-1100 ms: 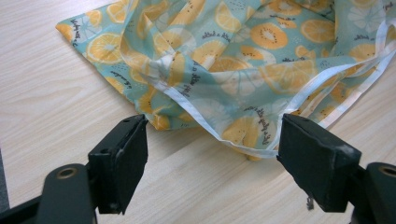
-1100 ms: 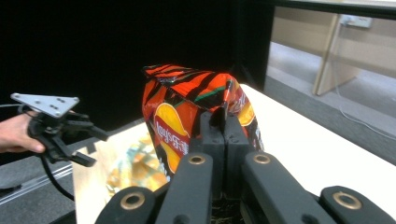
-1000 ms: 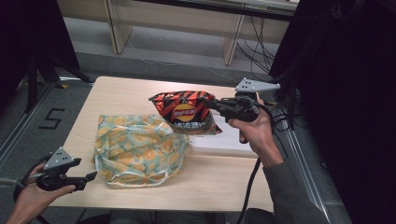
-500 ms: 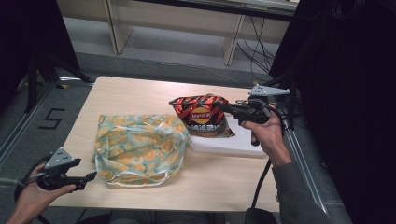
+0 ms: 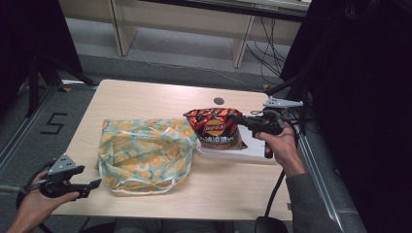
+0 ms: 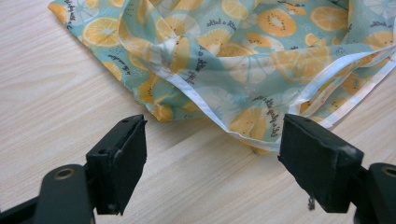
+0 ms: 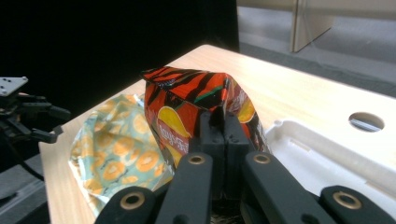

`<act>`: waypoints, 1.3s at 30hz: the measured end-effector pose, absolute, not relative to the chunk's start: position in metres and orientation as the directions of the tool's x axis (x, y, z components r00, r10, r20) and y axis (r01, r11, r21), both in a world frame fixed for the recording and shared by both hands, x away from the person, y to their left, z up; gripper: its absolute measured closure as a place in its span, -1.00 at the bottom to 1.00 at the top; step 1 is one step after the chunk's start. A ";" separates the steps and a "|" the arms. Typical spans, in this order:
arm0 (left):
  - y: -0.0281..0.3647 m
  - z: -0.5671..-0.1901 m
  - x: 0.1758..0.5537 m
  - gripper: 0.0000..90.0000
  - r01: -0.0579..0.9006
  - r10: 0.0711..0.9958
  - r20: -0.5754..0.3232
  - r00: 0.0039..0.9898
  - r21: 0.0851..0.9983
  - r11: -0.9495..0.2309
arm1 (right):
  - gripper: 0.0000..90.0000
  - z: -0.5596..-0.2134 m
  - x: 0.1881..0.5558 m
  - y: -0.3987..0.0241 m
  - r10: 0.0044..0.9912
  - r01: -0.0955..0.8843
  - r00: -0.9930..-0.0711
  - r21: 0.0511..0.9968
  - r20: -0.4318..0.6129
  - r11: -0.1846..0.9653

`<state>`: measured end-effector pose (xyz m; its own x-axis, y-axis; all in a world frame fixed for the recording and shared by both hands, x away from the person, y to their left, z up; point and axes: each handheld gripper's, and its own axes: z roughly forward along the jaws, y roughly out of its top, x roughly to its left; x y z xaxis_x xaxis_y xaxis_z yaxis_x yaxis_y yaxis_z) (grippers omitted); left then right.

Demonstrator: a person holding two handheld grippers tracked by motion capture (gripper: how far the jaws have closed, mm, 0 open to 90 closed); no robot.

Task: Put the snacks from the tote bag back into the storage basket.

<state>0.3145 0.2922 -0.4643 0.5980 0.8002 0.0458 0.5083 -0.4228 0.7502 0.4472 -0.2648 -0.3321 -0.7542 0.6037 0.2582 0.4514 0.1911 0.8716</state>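
A red and black crisp bag (image 5: 216,127) (image 7: 196,107) hangs over the white tray (image 5: 252,148) at the table's right, pinched at its edge by my right gripper (image 5: 239,119) (image 7: 219,122), which is shut on it. A teal bag printed with orange slices (image 5: 143,153) (image 6: 243,60) (image 7: 116,158) lies crumpled on the table's left half, its white-edged mouth toward the front. My left gripper (image 5: 94,184) (image 6: 212,163) hovers off the table's front left corner, open, its jaws wide with bare wood between them just short of the bag's edge.
The wooden table (image 5: 145,99) has a round cable hole (image 5: 218,101) near its back edge. A white tray wall (image 7: 327,158) lies under the crisp bag. Black curtains stand at the right, and grey floor with shelving legs lies beyond.
My right gripper has carried the crisp bag rightward and down, from over the printed bag's back corner to just above the white tray. The left gripper has stayed put.
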 end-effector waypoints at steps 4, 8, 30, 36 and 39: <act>0.289 -0.466 0.312 -0.49 0.552 0.811 0.003 0.584 0.732 -0.400 | 1.00 -0.346 0.450 -0.270 0.609 0.466 -0.747 0.864 0.267 0.192; 0.288 -0.466 0.312 -0.49 0.542 0.812 0.010 0.583 0.740 -0.398 | 1.00 -0.357 0.455 -0.280 0.644 0.481 -0.712 0.862 0.279 0.159; 0.289 -0.468 0.314 -0.49 0.558 0.815 0.001 0.580 0.728 -0.398 | 0.92 -0.380 0.481 -0.305 0.753 0.567 -0.555 0.823 0.354 0.031; 0.290 -0.466 0.314 -0.49 0.561 0.805 0.009 0.593 0.712 -0.421 | 0.90 -0.386 0.492 -0.304 0.772 0.554 -0.532 0.832 0.348 0.007; 0.290 -0.467 0.315 -0.49 0.552 0.801 0.015 0.598 0.717 -0.425 | 0.88 -0.387 0.496 -0.302 0.780 0.567 -0.508 0.824 0.366 -0.017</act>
<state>0.3147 0.2900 -0.4672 0.5981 0.8013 0.0150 0.5520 -0.4254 0.7171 0.4963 -0.3020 -0.3871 -0.5082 0.7797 0.3658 0.5669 -0.0170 0.8236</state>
